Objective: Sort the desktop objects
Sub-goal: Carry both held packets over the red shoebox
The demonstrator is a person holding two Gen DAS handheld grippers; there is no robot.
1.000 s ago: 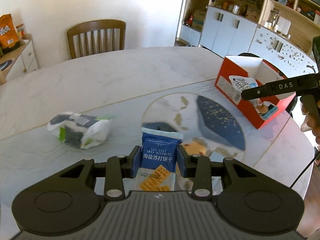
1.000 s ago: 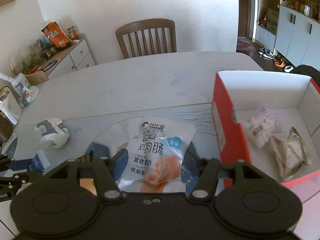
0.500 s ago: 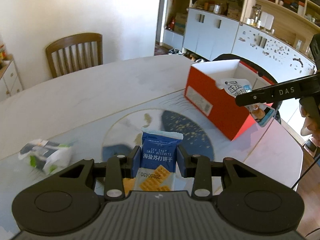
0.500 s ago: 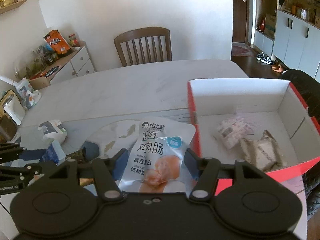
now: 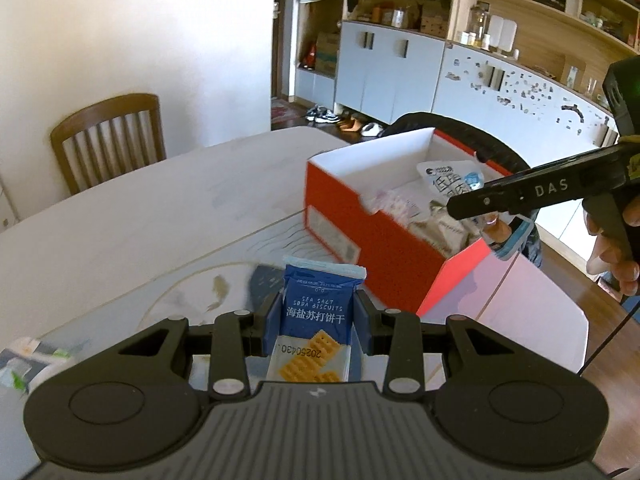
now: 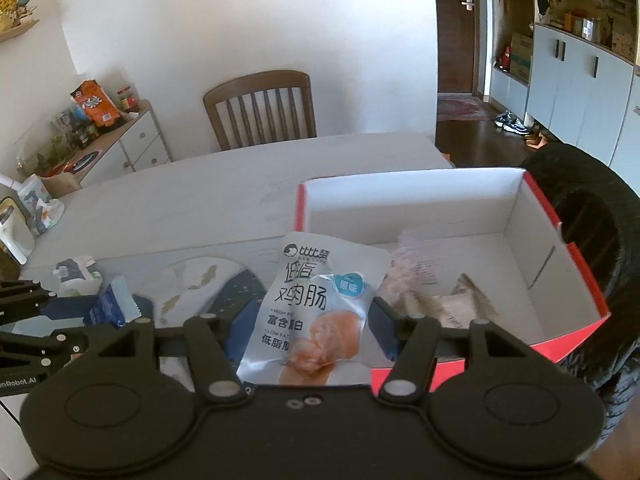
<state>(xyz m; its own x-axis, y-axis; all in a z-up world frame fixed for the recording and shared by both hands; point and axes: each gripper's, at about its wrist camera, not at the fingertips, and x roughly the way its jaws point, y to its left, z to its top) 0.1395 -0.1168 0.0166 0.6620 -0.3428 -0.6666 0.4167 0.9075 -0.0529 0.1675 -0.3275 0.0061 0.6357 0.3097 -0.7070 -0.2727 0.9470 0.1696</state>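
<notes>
A brown wooden chair (image 6: 260, 110) stands at the far edge of the big pale table (image 6: 224, 188), against a plain white wall (image 6: 240, 20). Blue-grey cupboards (image 5: 390, 74) and open wooden shelves (image 5: 536, 12) fill one side. Shoes (image 5: 320, 113) lie on the dark wood floor (image 6: 476, 130) by a dark door (image 6: 456, 28). A white drawer cabinet (image 6: 138, 142) stands in the corner.

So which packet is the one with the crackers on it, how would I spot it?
Start at the red box on the pale table. Nearer the camera, the left hand-held gripper clamps a small packet of soda biscuits. It alone is dark blue, with square golden crackers printed below.
</notes>
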